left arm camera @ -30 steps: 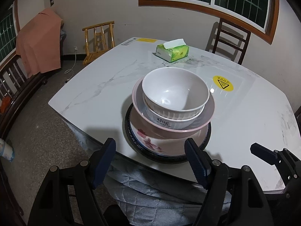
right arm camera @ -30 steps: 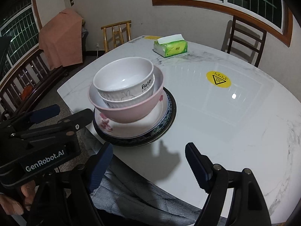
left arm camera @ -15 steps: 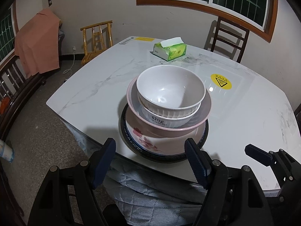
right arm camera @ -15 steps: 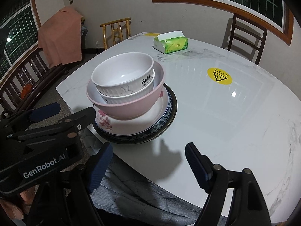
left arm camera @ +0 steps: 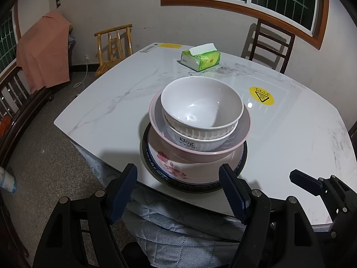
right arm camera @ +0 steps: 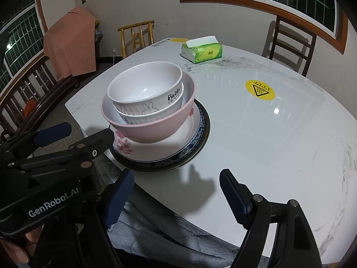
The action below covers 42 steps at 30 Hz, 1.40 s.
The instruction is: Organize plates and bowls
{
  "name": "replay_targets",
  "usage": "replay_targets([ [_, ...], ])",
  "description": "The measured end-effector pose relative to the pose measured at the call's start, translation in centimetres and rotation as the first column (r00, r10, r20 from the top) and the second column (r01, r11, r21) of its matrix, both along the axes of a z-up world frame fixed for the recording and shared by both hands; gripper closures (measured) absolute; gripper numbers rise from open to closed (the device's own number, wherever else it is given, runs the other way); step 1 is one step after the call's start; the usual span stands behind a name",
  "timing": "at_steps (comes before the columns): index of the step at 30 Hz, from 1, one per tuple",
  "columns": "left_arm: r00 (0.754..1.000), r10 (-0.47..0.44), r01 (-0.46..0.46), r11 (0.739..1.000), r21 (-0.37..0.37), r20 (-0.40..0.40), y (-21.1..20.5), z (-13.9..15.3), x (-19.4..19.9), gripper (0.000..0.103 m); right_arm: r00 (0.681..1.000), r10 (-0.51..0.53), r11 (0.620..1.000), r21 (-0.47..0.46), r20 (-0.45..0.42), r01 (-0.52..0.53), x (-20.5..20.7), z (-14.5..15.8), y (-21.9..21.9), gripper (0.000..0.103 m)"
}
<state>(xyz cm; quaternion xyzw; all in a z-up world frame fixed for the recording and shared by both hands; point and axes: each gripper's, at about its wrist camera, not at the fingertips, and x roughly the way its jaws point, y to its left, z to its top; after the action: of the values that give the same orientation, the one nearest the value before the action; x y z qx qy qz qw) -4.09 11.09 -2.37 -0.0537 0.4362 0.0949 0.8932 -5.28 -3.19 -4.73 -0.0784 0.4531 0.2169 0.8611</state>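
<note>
A stack stands near the front edge of the marble table (left arm camera: 111, 102). At the bottom lies a dark-rimmed plate (left arm camera: 145, 149), then a white floral plate (left arm camera: 169, 165), a pink bowl (left arm camera: 243, 129), and two nested white ribbed bowls (left arm camera: 200, 102). My left gripper (left arm camera: 178, 189) hovers open just in front of the stack, nothing between its fingers. My right gripper (right arm camera: 176, 197) is open too, over bare table to the right of the stack (right arm camera: 151, 129). The left gripper (right arm camera: 67, 143) also shows at the left of the right wrist view.
A green tissue box (left arm camera: 200, 59) sits at the table's far side, and a yellow warning sticker (left arm camera: 261, 96) lies right of the stack. A dark chair (left arm camera: 270, 42) and a bamboo chair (left arm camera: 113, 44) stand behind. Grey quilted cloth (left arm camera: 178, 223) hangs below the front edge.
</note>
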Motion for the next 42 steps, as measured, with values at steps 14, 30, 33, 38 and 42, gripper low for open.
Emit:
replay_targets([
  [14, 1.000, -0.018, 0.018, 1.000, -0.006, -0.005, 0.22, -0.16, 0.20, 0.030, 1.000, -0.022, 1.000, -0.005, -0.015, 0.022, 0.47, -0.21, 0.18, 0.022],
  [30, 1.000, -0.020, 0.020, 1.000, -0.007, -0.003, 0.09, -0.02, 0.34, 0.030, 0.999, -0.027, 1.000, -0.002, -0.028, 0.027, 0.67, -0.43, 0.47, 0.022],
  [33, 1.000, -0.021, 0.021, 1.000, -0.006, -0.006, 0.12, -0.01, 0.39, 0.030, 0.999, -0.025, 1.000, -0.004, -0.029, 0.025, 0.65, -0.47, 0.60, 0.022],
  [38, 1.000, -0.023, 0.023, 1.000, -0.005, -0.009, 0.15, -0.03, 0.50, 0.030, 0.999, -0.026, 1.000, -0.002, -0.034, 0.026, 0.77, -0.54, 0.71, 0.022],
  [42, 1.000, -0.024, 0.023, 1.000, -0.003, -0.011, 0.11, -0.03, 0.57, 0.030, 0.999, -0.028, 1.000, 0.000, -0.036, 0.028, 0.80, -0.57, 0.76, 0.022],
])
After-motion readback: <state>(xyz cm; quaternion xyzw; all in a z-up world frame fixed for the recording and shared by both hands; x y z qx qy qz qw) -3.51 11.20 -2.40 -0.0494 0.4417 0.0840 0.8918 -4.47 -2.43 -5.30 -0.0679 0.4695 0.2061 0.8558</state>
